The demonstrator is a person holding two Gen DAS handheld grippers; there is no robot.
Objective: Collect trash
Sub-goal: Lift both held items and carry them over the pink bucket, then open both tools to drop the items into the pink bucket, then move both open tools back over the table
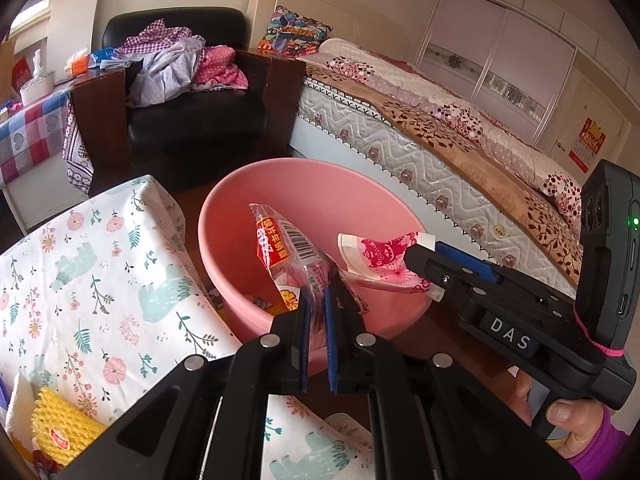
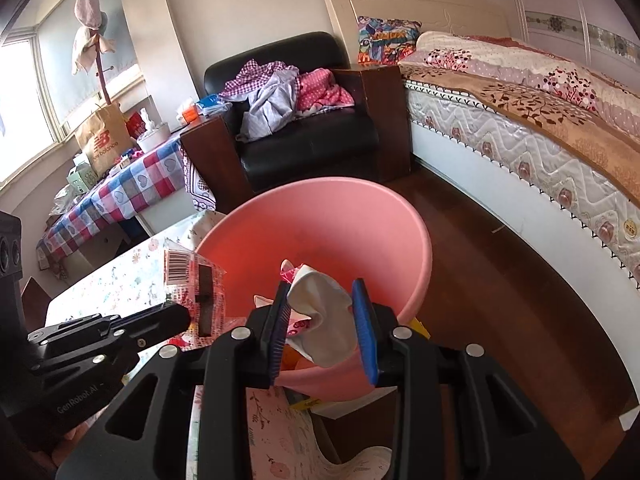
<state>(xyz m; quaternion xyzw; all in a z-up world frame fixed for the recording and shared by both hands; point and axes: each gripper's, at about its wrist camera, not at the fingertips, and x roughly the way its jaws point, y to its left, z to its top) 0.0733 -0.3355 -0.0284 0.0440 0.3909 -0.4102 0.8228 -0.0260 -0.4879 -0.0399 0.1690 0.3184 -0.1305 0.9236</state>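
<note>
A pink plastic basin (image 1: 320,184) (image 2: 360,216) stands on the floor beside a table with a floral cloth (image 1: 92,272). My left gripper (image 1: 318,300) is shut on a clear and red snack wrapper (image 1: 280,248) (image 2: 192,280), held over the basin's near rim. My right gripper (image 2: 324,308) (image 1: 420,256) is shut on a crumpled white and pink paper (image 2: 320,320) (image 1: 380,256), also above the basin. A few bits of trash (image 1: 260,304) lie at the basin's bottom.
A yellow foam fruit net (image 1: 64,428) lies on the floral table at the near left. A black armchair (image 2: 304,136) piled with clothes stands behind the basin. A bed (image 2: 540,120) runs along the right, with dark wooden floor (image 2: 500,280) between.
</note>
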